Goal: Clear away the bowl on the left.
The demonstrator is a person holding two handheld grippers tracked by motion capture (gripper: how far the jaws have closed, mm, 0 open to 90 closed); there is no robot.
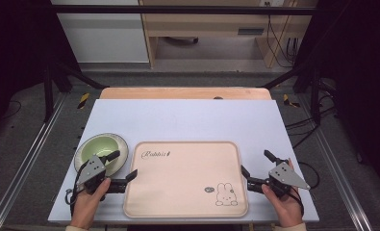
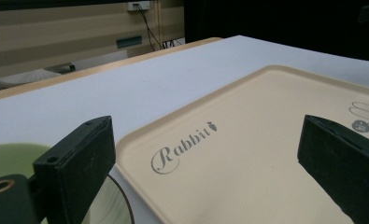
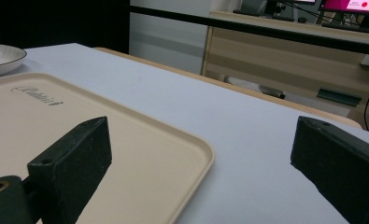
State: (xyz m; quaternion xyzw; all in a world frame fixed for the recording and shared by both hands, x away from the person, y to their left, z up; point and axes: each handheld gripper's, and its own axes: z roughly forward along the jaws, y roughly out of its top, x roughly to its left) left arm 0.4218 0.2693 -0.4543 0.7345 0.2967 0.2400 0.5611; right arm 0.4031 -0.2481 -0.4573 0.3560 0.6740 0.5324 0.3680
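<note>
tray (image 1: pixel 178 187): beige, flat, empty | bowl (image 1: pixel 100 150): green, upright, left of tray

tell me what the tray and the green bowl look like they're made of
The tray: probably moulded plastic, matte beige, judging by its rounded raised rim and the printed rabbit and lettering. The green bowl: likely glazed ceramic, though melamine is possible; its smooth pale-green inside shows a soft sheen, and it sits on a white plate.

left gripper (image 2: pixel 205 154): jaws wide apart, nothing between the pads | tray (image 2: pixel 266 154): beige, centre to 4 o'clock, "Rabbit" lettering between the jaws (rabbit drawing at 3 o'clock, cut off) | bowl (image 2: pixel 9 161): green, 8 o'clock, beside the tray | table (image 2: pixel 140 88): white, 12 o'clock
</note>
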